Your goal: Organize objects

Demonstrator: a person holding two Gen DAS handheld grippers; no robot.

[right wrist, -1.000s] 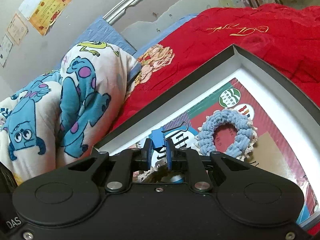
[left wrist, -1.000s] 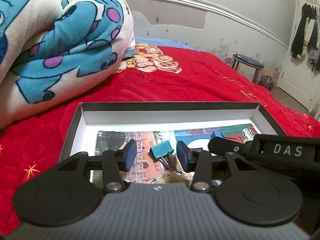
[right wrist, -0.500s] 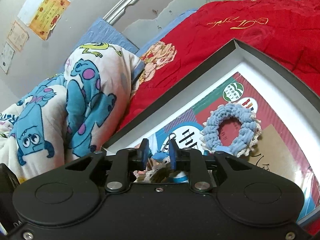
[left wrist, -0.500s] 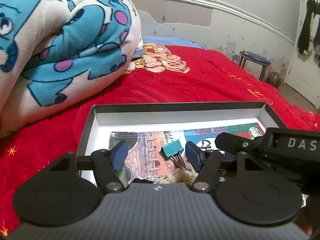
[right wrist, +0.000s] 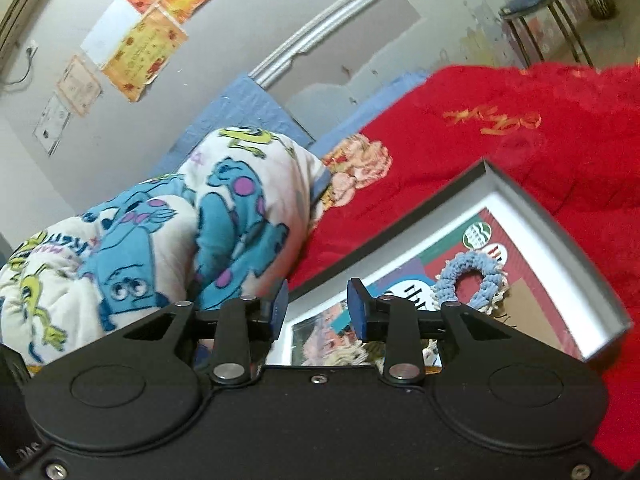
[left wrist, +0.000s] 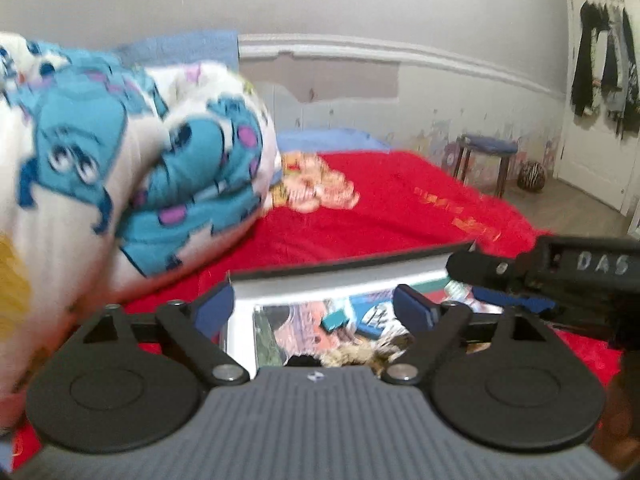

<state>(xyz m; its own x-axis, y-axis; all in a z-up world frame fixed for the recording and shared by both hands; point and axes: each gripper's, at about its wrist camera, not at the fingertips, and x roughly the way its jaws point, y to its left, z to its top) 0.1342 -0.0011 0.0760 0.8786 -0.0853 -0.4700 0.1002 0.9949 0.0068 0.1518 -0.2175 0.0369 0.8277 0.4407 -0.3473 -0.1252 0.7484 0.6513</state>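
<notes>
While nothing is gripped, both claws are held wide above the box (right wrist: 560,236) | scrunchie (right wrist: 470,280) lies inside, right of centre | teal clip (left wrist: 334,320), blurred, probably inside, lower centre.

Scrunchie (right wrist: 470,280) and binder clip (left wrist: 334,319) in box (right wrist: 556,220) on bedspread (right wrist: 540,152).

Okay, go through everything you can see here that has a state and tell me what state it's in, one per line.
left gripper: open, holding nothing
right gripper: open, holding nothing
box: open, no lid on it, resting on the red bedspread
binder clip: lying loose in the box
blue scrunchie: lying flat in the box
cartoon blanket: bundled up beside the box
</notes>
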